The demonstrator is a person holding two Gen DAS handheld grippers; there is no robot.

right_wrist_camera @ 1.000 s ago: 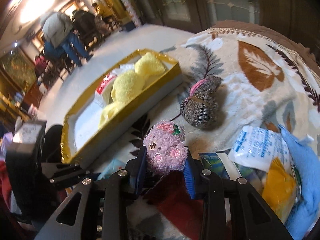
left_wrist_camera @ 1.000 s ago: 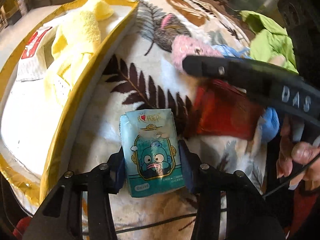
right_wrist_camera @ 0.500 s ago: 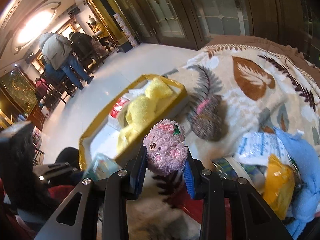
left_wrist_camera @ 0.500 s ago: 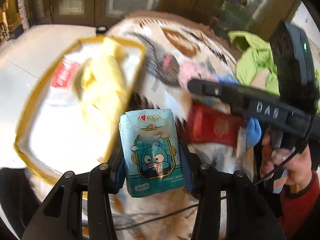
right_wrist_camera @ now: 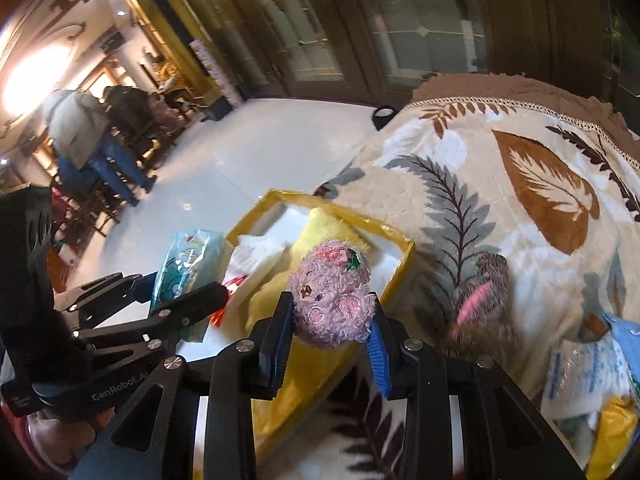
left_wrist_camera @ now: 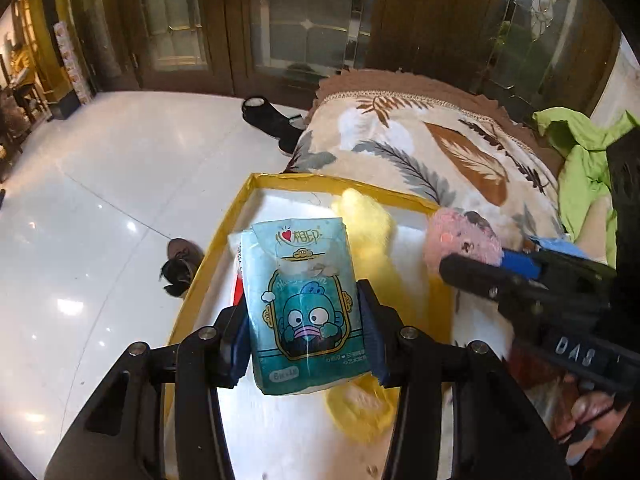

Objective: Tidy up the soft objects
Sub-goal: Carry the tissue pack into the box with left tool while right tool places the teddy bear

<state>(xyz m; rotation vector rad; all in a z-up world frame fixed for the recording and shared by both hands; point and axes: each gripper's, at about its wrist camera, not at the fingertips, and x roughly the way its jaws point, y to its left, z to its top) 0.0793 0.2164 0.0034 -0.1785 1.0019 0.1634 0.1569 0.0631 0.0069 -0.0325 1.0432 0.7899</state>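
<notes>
Gripping the tissue pack (left_wrist_camera: 304, 308), the left tongs (left_wrist_camera: 306, 332) hung above the yellow box (left_wrist_camera: 208, 256), the right tongs (right_wrist_camera: 332, 336) beside them pinched the pink toy (right_wrist_camera: 334, 294); each wanted lowering before letting go.

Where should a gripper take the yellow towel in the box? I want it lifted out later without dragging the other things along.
Judging by its pose, grip the yellow towel at its raised far bunch, coming from above. That end stands highest and lies clear of the tissue pack held in the left gripper. The near end lies flat on the yellow box floor.
</notes>
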